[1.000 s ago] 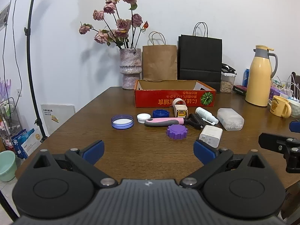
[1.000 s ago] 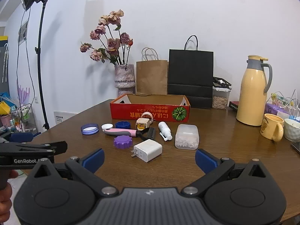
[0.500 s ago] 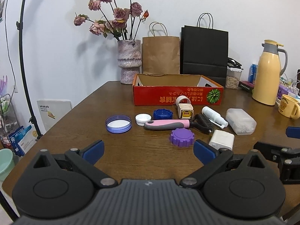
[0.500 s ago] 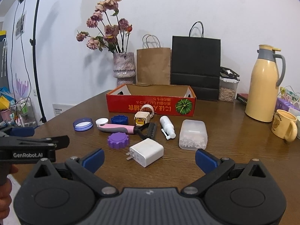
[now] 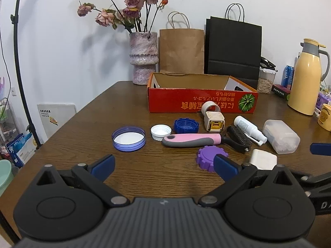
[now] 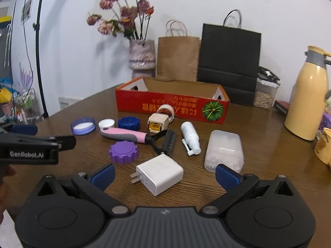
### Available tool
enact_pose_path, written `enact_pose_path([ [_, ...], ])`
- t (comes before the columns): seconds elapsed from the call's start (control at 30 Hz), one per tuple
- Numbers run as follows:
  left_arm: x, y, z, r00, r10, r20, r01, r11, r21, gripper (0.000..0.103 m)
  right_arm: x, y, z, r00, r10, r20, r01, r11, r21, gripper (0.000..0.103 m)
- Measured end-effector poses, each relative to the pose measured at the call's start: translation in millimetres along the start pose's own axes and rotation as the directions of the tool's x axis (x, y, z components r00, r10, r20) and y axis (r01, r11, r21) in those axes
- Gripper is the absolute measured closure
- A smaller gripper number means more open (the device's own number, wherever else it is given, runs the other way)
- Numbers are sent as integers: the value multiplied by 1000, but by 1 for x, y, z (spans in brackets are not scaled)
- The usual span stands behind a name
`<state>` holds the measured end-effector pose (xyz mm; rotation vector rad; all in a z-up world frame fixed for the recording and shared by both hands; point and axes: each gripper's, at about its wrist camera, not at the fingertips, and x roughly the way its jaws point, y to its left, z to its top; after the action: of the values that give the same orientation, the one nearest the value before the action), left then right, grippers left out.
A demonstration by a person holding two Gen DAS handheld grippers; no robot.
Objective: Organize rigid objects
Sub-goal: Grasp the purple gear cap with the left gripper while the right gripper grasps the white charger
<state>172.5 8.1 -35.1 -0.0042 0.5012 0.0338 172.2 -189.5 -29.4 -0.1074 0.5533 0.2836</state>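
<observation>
Hovering low over the brown wooden table [image 5: 132, 175], the left gripper [image 5: 164, 164] has its blue-padded fingers spread wide with nothing between them. The right gripper [image 6: 165, 174] is likewise spread wide and empty, and the white square plug-in charger [image 6: 160, 173] lies on the table between its fingers, touching neither.

From the left wrist view, the scattered items sit at 12 to 2 o'clock of the left gripper. A translucent purple round lid [image 5: 128, 138] lies at 11 o'clock, apart from the rest. Just beside it toward 3 o'clock come a small white ribbed cap [image 5: 160, 132] and a dark blue ribbed cap [image 5: 186, 125]. A pink-and-grey handled grooming brush with black teeth [image 5: 194, 140] lies crosswise in front of those caps. A purple toothed round cap [image 5: 206, 158] sits near the right fingertip of the left gripper. Behind the brush stand a cream cube-shaped adapter with a yellow slot [image 5: 214, 121] and a white ring of tape [image 5: 210, 107]. A white spray bottle [image 5: 247, 129] lies on its side, and at 3 o'clock of it is a frosted clear plastic box [image 5: 281, 135].

An open red cardboard tray with printed lettering [image 5: 202, 103] stands at 12 o'clock beyond the items, its visible inside bare.
</observation>
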Motion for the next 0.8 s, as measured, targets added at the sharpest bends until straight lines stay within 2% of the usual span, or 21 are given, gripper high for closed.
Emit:
enact_pose_path([
  [0.4,26,-1,-1,999,-13,-40,13,1000,10,0,60,-2,0,991,46,-127,-56,996,-75,0],
  [0.57,30,0,-1,999,-6,-49,6,1000,7,0,76,-2,3,985,79,-154,-94,991,-93,1],
  [0.8,34,-2,0,998,9,-62,-9,1000,4,0,83,-10,5,972,165,-169,-180,981,-72,26],
])
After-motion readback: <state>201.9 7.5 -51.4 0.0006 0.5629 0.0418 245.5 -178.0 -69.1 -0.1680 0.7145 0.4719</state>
